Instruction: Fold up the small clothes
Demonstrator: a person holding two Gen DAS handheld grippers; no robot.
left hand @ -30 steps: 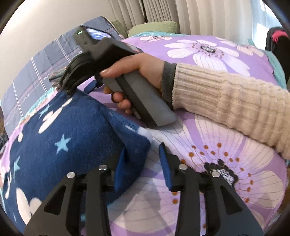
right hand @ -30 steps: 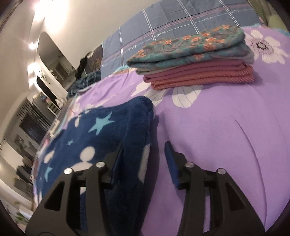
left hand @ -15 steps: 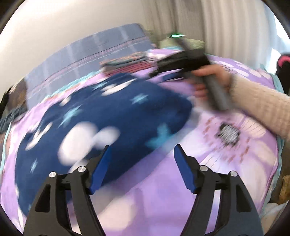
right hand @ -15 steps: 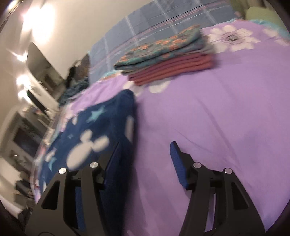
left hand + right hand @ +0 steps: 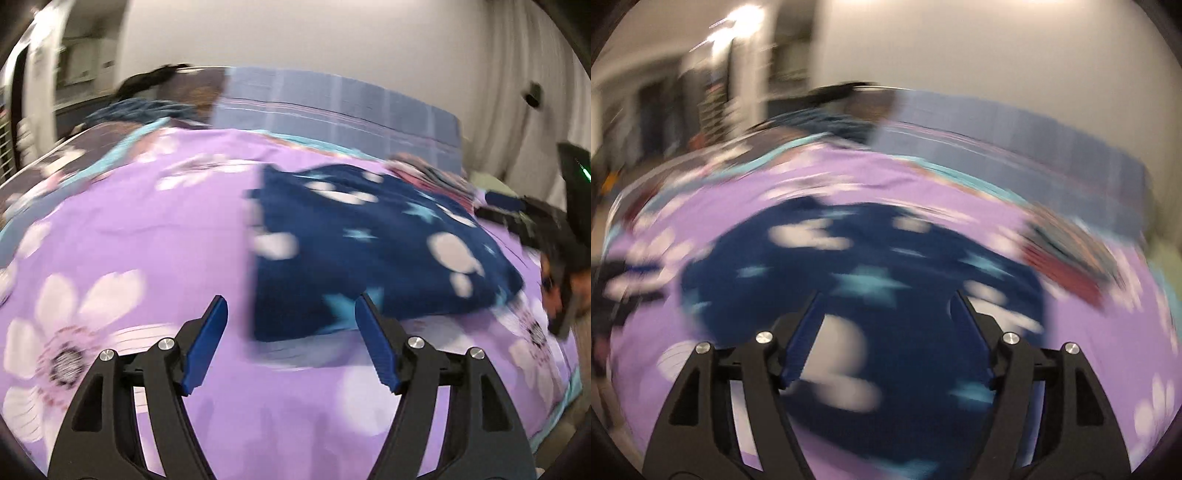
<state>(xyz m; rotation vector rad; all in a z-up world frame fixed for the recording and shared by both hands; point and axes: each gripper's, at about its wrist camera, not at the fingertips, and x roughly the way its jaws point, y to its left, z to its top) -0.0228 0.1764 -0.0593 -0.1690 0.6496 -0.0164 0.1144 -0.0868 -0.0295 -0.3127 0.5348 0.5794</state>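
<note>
A navy fleece garment (image 5: pixel 369 251) with white shapes and pale stars lies folded flat on the purple flowered bedspread (image 5: pixel 147 229). My left gripper (image 5: pixel 291 299) hovers open over its near left corner, with nothing between the pads. In the right wrist view the same garment (image 5: pixel 871 266) fills the middle. My right gripper (image 5: pixel 889 295) is above it with its jaws opening and nothing pinched. That right gripper (image 5: pixel 517 218), held by a hand, shows blurred at the right edge of the left wrist view. Both views are motion-blurred.
A stack of folded clothes (image 5: pixel 432 173) (image 5: pixel 1067 258) sits just beyond the garment's far right end. A grey-blue plaid cover (image 5: pixel 332 103) runs along the wall. Dark clothing (image 5: pixel 147 107) is heaped at the far left. The bed's edge (image 5: pixel 569 391) drops off at the right.
Both grippers let go of the navy garment's edge, opened wide and swung back over the bed, rolling level. The garment now lies flat, away from the pads.
</note>
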